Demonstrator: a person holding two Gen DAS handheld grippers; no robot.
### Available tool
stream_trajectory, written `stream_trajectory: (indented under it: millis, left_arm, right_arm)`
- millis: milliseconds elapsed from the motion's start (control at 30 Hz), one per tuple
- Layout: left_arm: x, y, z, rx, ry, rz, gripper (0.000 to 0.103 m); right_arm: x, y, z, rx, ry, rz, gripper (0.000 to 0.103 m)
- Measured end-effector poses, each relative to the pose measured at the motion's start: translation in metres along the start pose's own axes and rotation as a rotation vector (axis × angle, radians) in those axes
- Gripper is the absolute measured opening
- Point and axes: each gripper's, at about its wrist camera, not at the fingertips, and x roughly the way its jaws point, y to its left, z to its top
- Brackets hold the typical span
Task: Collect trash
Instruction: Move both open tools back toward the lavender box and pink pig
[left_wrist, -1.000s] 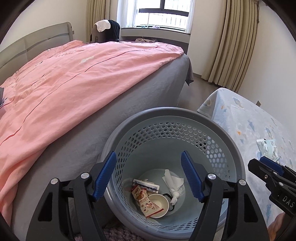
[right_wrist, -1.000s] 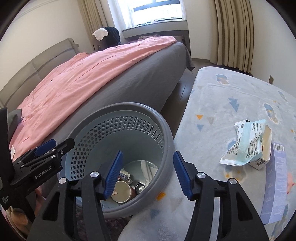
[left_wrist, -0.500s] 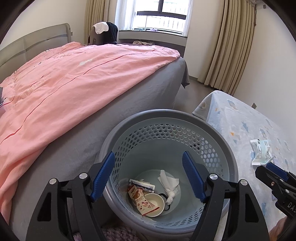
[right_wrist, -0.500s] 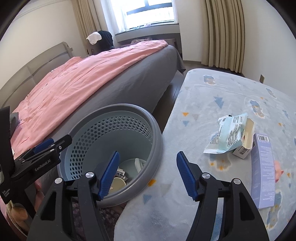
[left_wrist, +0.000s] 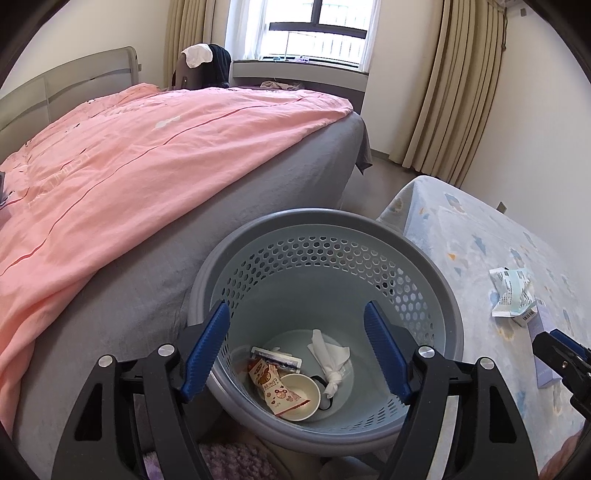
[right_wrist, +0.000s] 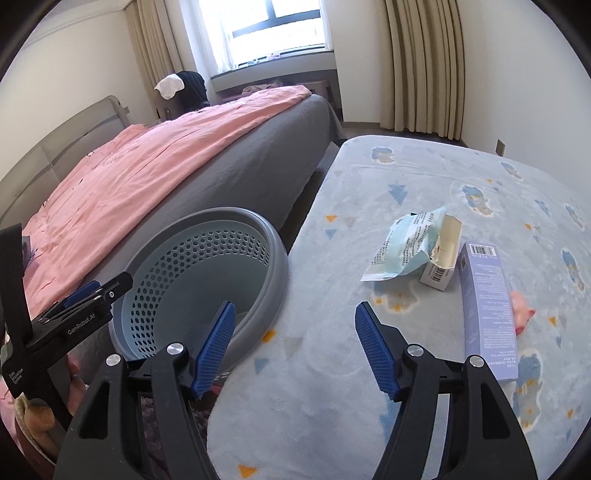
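Note:
A grey perforated trash basket (left_wrist: 432, 266) (right_wrist: 258, 236) stands between the bed and a low blanket-covered surface. Inside lie a snack wrapper (left_wrist: 277, 387), a paper cup (left_wrist: 301, 398) and a crumpled tissue (left_wrist: 328, 360). My left gripper (left_wrist: 297, 339) is open and empty above the basket. My right gripper (right_wrist: 295, 339) is open and empty over the blanket's near edge. On the blanket lie a torn teal-white packet (right_wrist: 402, 251) (left_wrist: 511, 291), a small white carton (right_wrist: 443, 258) and a long lilac box (right_wrist: 487, 306).
A bed with a pink duvet (left_wrist: 147, 155) and grey sheet fills the left. The light-blue patterned blanket (right_wrist: 406, 184) covers the surface at right. A small pink item (right_wrist: 521, 317) lies beside the lilac box. Curtains and a window are behind.
Both grippers have pulled back and risen from the basket. The right gripper has swung right, from over the basket to over the blanket's edge, nearer the packet and boxes.

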Motion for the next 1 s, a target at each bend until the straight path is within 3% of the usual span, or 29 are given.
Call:
stream_trajectory:
  millis: [400,1000]
  left_arm:
    - [-0.010,-0.026,-0.025,0.053,0.025,-0.029,0.072]
    - [-0.045,-0.098,-0.056,0.177,0.031,-0.130,0.072]
  right_arm:
    - [-0.024,-0.034,-0.014,0.045,-0.023,-0.053,0.067]
    - [-0.056,-0.126,-0.033,0.129,-0.055,-0.174,0.068]
